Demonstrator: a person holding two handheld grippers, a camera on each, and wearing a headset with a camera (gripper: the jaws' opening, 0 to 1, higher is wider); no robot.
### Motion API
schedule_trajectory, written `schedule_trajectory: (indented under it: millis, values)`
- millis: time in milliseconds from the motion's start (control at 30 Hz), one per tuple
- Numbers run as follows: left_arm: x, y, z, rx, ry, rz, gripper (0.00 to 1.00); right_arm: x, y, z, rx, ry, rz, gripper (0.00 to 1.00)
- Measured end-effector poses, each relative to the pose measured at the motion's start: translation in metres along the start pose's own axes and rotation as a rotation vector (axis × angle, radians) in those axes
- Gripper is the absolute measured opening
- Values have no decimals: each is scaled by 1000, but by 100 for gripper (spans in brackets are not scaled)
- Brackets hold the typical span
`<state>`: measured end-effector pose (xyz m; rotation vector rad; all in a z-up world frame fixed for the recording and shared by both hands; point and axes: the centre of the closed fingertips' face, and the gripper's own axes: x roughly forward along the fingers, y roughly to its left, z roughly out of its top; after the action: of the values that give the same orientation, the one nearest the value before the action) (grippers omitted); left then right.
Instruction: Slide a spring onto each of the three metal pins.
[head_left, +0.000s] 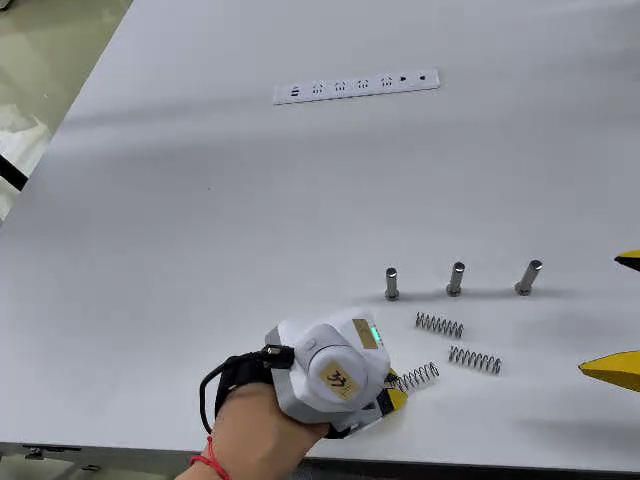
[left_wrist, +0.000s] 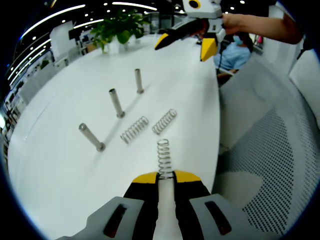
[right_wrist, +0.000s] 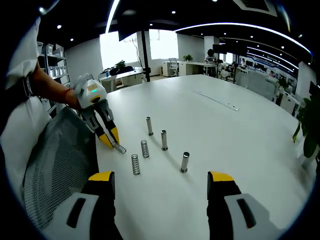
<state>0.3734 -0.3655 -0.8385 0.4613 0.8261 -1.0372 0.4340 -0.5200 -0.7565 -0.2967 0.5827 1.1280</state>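
The left gripper (left_wrist: 165, 176) sits low near the front edge of the white table (head_left: 200, 220). Its jaws are clamped on the near end of one spring (left_wrist: 163, 157), and the rest of the coil pokes out ahead of the tips. Beyond it, a second spring (head_left: 439, 325) and a third spring (head_left: 474, 360) lie loose, side by side, just in front of the pins. The left pin (head_left: 391, 283), middle pin (head_left: 456, 278) and right pin (head_left: 528, 276) stand upright in a row, all bare. Off to the right hangs the right gripper (right_wrist: 161, 177), jaws wide apart and holding nothing. A power strip (head_left: 356, 86) lies far back.
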Motion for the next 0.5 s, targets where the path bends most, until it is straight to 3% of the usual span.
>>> schedule_trajectory:
  millis: [300,467,500]
  values:
    - [-22,3,20,-31,-106,15,10,2,7,16,0,-27,22,71]
    - [-37,6,42,-38,-209,23,10,4,15,33,17,-64,57,64]
    - [-40,7,44,-41,-213,26,10,5,17,36,20,-69,65,63]
